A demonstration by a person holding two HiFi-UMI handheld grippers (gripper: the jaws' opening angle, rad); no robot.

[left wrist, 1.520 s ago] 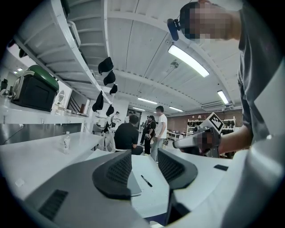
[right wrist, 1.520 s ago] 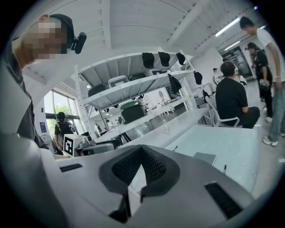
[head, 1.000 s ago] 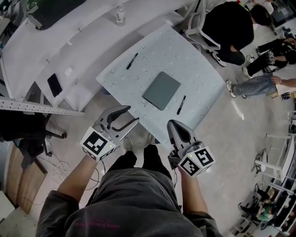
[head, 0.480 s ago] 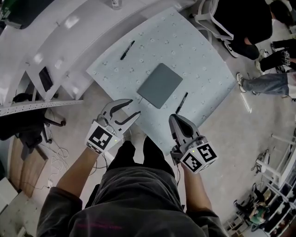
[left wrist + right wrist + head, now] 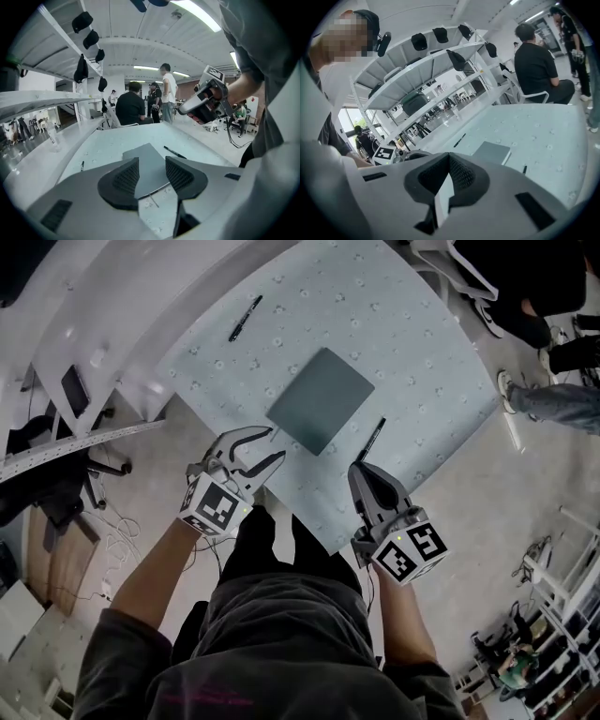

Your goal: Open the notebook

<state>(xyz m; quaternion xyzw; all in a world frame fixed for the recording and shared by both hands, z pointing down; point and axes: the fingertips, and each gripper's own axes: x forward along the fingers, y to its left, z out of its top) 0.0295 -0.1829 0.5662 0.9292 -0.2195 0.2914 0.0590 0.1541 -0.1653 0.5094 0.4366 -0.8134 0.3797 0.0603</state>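
Observation:
A closed grey-green notebook [image 5: 321,399] lies flat on the pale patterned table [image 5: 412,343]; it also shows in the left gripper view [image 5: 149,161] and the right gripper view [image 5: 492,152]. My left gripper [image 5: 273,445] is open at the table's near edge, just short of the notebook's near corner, with nothing between its pads [image 5: 125,176]. My right gripper [image 5: 357,468] is shut and empty over the near edge, close to the end of a black pen [image 5: 372,440] that lies to the right of the notebook. A second black pen [image 5: 246,318] lies farther back on the left.
White desks and shelving run along the left, with a dark phone [image 5: 77,390] on one. A black office chair [image 5: 42,498] and floor cables stand at the left. A seated person [image 5: 511,287] and another person's legs [image 5: 558,399] are beyond the table's far right.
Both grippers have moved forward to the table's near edge. The left one now reaches the notebook's near corner; the right one has come up to the pen's end. The notebook has not moved.

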